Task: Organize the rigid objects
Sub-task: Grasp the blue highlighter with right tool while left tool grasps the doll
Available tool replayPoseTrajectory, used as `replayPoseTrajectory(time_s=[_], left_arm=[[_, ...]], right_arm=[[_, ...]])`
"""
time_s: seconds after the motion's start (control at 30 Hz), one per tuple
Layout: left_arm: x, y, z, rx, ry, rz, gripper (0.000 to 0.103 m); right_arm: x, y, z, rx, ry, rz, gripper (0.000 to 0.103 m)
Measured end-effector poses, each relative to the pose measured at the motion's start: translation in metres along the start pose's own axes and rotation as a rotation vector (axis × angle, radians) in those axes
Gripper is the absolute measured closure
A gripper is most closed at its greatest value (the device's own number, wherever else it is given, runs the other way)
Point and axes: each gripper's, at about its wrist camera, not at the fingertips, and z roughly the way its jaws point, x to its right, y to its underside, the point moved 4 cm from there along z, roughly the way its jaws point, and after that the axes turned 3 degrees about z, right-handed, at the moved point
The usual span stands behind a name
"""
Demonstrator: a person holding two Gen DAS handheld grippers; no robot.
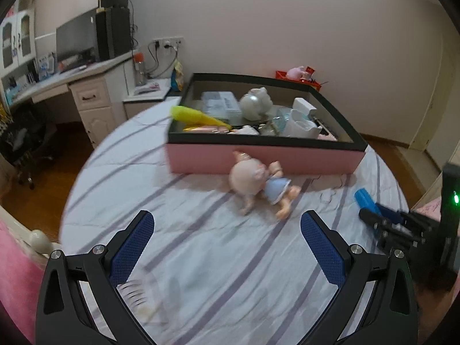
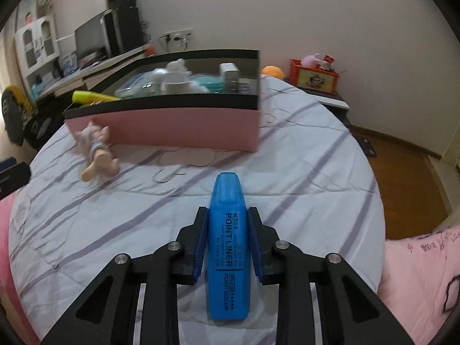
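Low centre of the right wrist view: right gripper (image 2: pixel 227 247) has its fingers closed on the blue highlighter (image 2: pixel 227 247), pads pressing both flat sides. Long axis runs along the fingers, cap end sticking out forward toward the pink box (image 2: pixel 178 129) in the upper middle of the frame. Nothing but striped bed sheet (image 2: pixel 302 172) lies between them, plus a thin loose wire (image 2: pixel 172 172) on the sheet just before the box. Box is already crowded; the right end looks the freest drop spot.

Left gripper (image 1: pixel 227 247) is wide open, holding nothing. The doll (image 1: pixel 258 188) lies ahead of it, upper centre of the left view, touching or nearly touching the box wall. Left hand is the nearer one for it.
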Motion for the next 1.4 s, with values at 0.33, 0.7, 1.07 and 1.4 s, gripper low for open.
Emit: replayPoseTrajectory(time_s=[0.33, 0.7, 1.07, 1.4], left_arm=[[0.027, -0.016, 0.079, -0.126, -0.048, 0.01, 0.0], [0.03, -0.018, 0.095, -0.138, 0.026, 0.03, 0.024], [0.011, -0.002, 0.052, -0.082, 0.032, 0.056, 0.024], [0.003, -0.002, 0.008, 0.009, 0.02, 0.076, 0.024]], right_arm=[[0.004, -0.007, 0.009, -0.007, -0.027, 0.017, 0.076], [0.003, -0.008, 0.012, -0.011, -0.014, -0.003, 0.075], [-0.008, -0.006, 0.0, 0.029, -0.027, -0.003, 0.076], [-0.039, -0.016, -0.032, 0.122, -0.097, -0.02, 0.076]])
